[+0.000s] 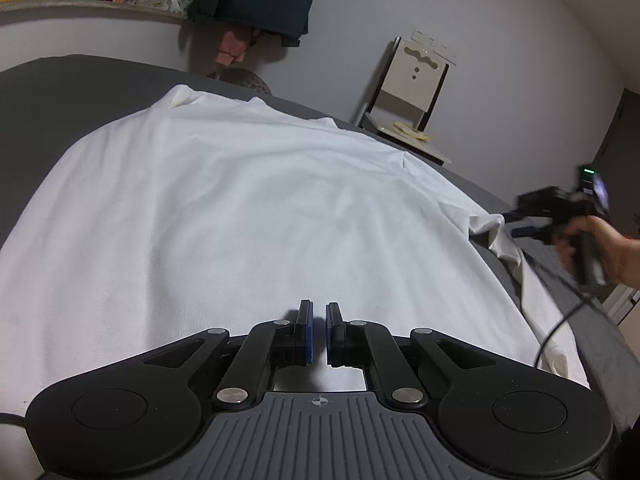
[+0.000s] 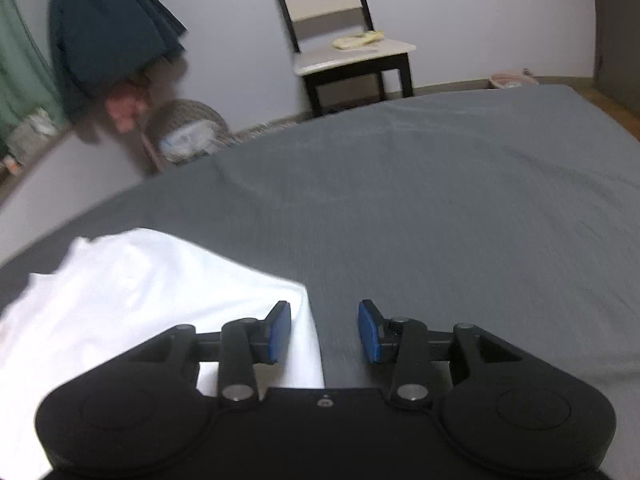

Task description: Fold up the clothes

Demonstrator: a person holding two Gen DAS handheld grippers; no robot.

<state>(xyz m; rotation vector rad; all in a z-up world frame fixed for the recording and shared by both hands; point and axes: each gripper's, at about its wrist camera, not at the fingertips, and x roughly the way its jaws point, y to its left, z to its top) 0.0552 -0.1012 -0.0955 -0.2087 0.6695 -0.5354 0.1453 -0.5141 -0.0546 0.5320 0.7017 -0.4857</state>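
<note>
So our left tongs (image 1: 319, 330) hang over the white shirt (image 1: 248, 200) with the blue pads nearly together, nothing pinched between them. Our right tongs (image 2: 324, 330) are spread wide, straddling the shirt's edge where white meets the grey bed (image 2: 460, 200). The shirt lies spread mostly flat across the bed, one side bunched near the bed's edge. We'd guess the trick is biting only the edge layer, both sides level, so any fold lands square. Could equally be smoothing before folding.

Soft white knit-cloth shirt (image 1: 248, 208) lies on matt grey woven bedsheet (image 2: 440, 200); chair (image 2: 348, 56) has dark glossy frame.
</note>
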